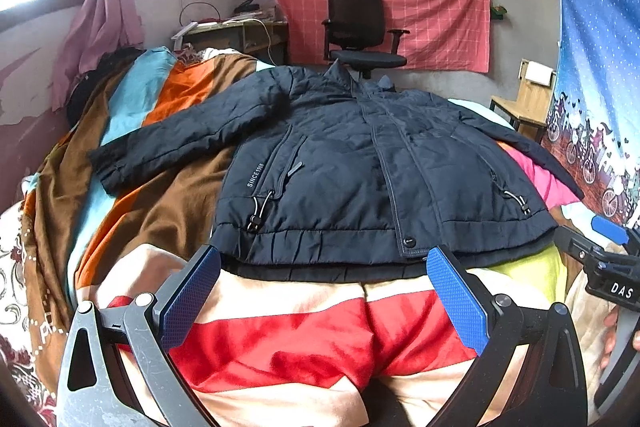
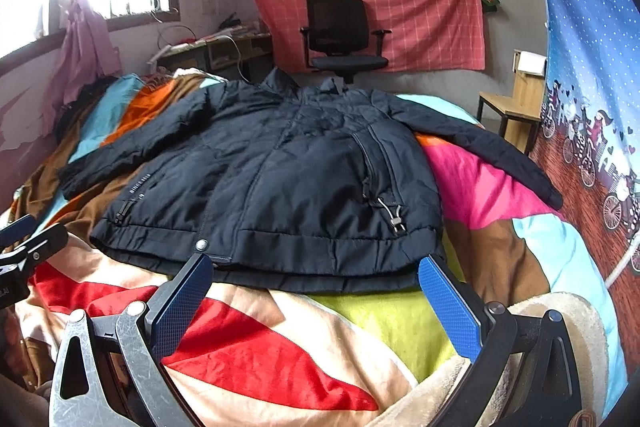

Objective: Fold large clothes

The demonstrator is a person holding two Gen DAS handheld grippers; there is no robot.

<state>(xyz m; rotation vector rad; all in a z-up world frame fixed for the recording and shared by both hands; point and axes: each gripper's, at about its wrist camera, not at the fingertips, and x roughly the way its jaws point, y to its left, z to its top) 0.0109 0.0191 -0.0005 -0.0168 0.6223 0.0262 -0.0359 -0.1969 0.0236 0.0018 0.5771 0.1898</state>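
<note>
Your left gripper (image 1: 324,255) and right gripper (image 2: 316,265) gaped empty before the hem of the padded jacket (image 1: 360,163), which looked bulky, soft and slippery, best pinched at its cuffs.

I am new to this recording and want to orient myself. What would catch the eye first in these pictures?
First the dark jacket, spread flat, front up, sleeves out to both sides, on a blanket of bright colour patches. Next the two grippers: the left gripper and the right gripper hang open just short of the jacket's hem, holding nothing. Behind, a black chair stands before a pink cloth on the wall.
</note>
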